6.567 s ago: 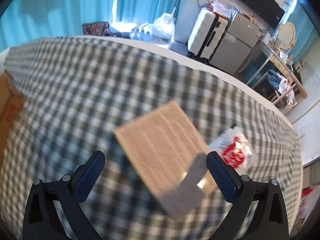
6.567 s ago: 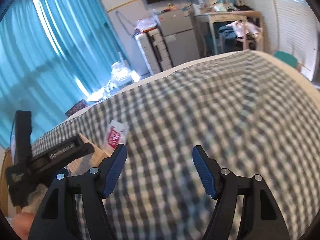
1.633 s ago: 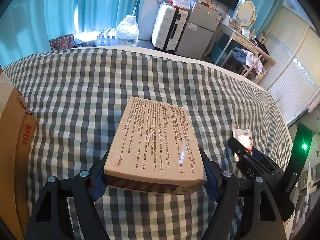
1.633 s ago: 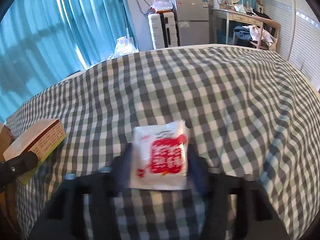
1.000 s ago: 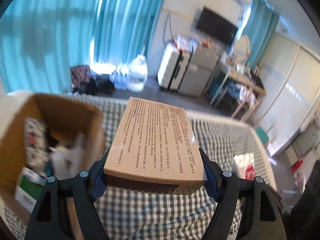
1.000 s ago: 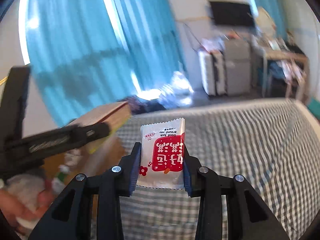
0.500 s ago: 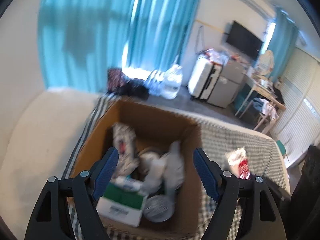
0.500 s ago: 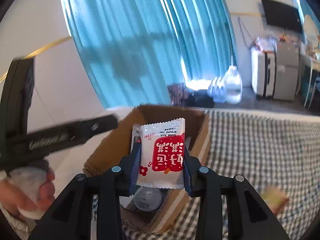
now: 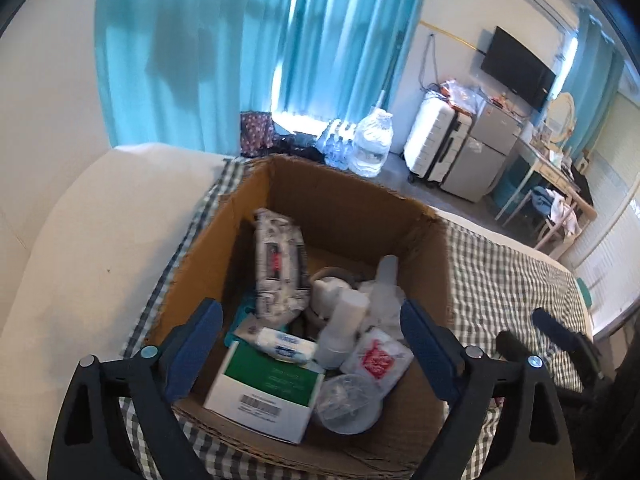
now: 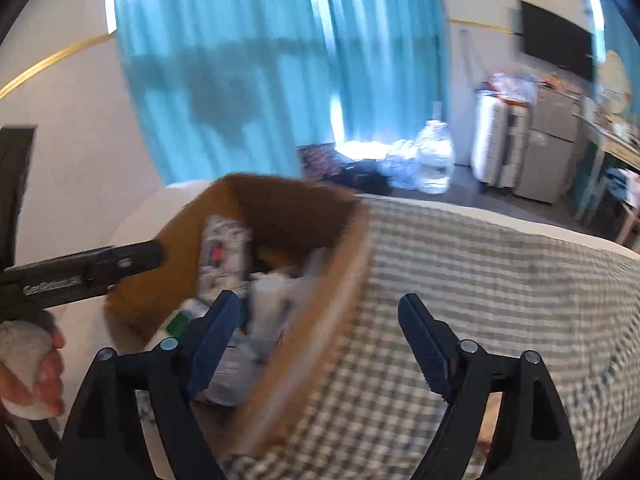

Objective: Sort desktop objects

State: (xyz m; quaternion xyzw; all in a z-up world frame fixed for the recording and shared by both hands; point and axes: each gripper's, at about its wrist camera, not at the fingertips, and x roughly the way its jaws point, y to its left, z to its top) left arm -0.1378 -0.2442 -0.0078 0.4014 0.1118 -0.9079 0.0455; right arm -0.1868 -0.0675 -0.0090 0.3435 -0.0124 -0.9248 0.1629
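An open cardboard box (image 9: 348, 208) stands on the checked cloth, full of small items. The white-and-red snack packet (image 9: 376, 360) lies inside it near the front right, beside a green-and-white carton (image 9: 264, 392) and a patterned wipes pack (image 9: 280, 264). My left gripper (image 9: 310, 344) is open and empty above the box. My right gripper (image 10: 320, 328) is open and empty over the box's right rim (image 10: 320, 312); the view is blurred. The left gripper's body (image 10: 80, 272) shows in the right wrist view.
The checked cloth (image 9: 508, 276) stretches to the right of the box. A white cushion edge (image 9: 80, 240) lies left of the box. Beyond are blue curtains, water bottles (image 9: 370, 144), a white suitcase (image 9: 434, 144) and a desk.
The right gripper has opened and let the snack packet go; the packet now lies in the box. The left gripper stays open over the box. The right view has swung right.
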